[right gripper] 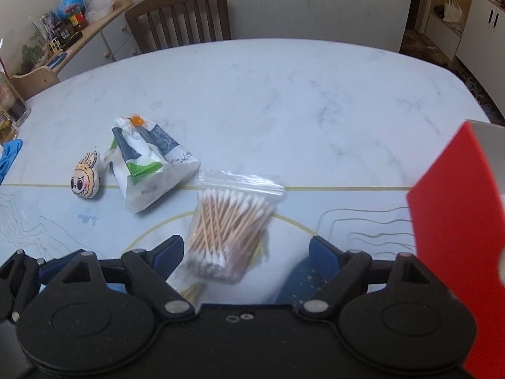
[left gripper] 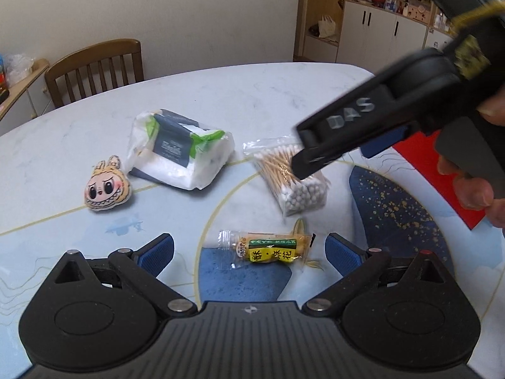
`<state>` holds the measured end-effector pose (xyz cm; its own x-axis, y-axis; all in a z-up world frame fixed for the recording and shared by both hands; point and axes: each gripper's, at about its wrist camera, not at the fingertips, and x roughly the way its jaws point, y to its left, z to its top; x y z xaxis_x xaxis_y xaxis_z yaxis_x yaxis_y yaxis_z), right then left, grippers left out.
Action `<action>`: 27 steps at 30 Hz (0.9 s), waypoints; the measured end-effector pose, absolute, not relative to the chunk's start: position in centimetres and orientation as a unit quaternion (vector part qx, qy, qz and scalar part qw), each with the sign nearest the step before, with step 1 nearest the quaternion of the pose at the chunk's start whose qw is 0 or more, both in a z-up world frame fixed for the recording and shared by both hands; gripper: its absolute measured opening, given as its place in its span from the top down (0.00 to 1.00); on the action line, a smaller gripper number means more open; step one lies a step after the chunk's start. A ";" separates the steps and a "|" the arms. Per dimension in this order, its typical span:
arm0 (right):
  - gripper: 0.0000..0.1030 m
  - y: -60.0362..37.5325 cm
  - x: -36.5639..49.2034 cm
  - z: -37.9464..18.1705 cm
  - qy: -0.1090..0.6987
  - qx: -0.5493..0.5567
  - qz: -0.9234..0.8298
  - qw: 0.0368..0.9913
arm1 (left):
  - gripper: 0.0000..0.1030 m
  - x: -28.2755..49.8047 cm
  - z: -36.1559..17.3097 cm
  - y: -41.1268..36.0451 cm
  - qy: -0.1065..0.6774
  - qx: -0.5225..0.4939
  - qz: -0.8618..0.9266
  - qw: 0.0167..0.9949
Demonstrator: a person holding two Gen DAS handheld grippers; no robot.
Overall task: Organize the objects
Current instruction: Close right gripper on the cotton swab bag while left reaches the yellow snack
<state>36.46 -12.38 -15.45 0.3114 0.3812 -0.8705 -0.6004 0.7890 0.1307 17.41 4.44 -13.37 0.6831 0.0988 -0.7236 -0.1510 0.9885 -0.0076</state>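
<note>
Hovering over cotton swab bag (right gripper: 228,232) mid-table, right hand-held gripper (right gripper: 246,252) held open, nothing gripped. Slippery film may be pinched alone; bag could slide toward snack packet (left gripper: 268,249). Left hand-held gripper (left gripper: 249,252) likewise open.

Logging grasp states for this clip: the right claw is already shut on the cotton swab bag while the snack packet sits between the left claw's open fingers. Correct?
Not quite. The right claw is open, straddling the cotton swab bag, as the right wrist view shows. The snack packet does sit between the open left claw fingers.
</note>
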 end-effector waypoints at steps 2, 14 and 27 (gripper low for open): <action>0.16 -11.8 36.6 -15.8 0.506 -0.108 0.305 0.800 | 0.01 17.9 -13.8 4.2 0.393 -0.029 0.067 0.917; 0.17 -9.2 37.1 -17.5 0.513 -0.135 0.289 0.797 | 0.02 18.6 -14.9 3.2 0.393 -0.025 0.071 0.916; 0.44 -8.0 36.1 -17.7 0.492 -0.173 0.292 0.801 | 0.30 18.4 -14.7 3.0 0.401 -0.027 0.076 0.913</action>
<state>36.09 -7.97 -17.74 0.3445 0.2970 -0.8905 -0.6385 0.7696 0.0097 18.43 2.98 -14.70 0.6671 0.1175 -0.7357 -0.1612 0.9869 0.0114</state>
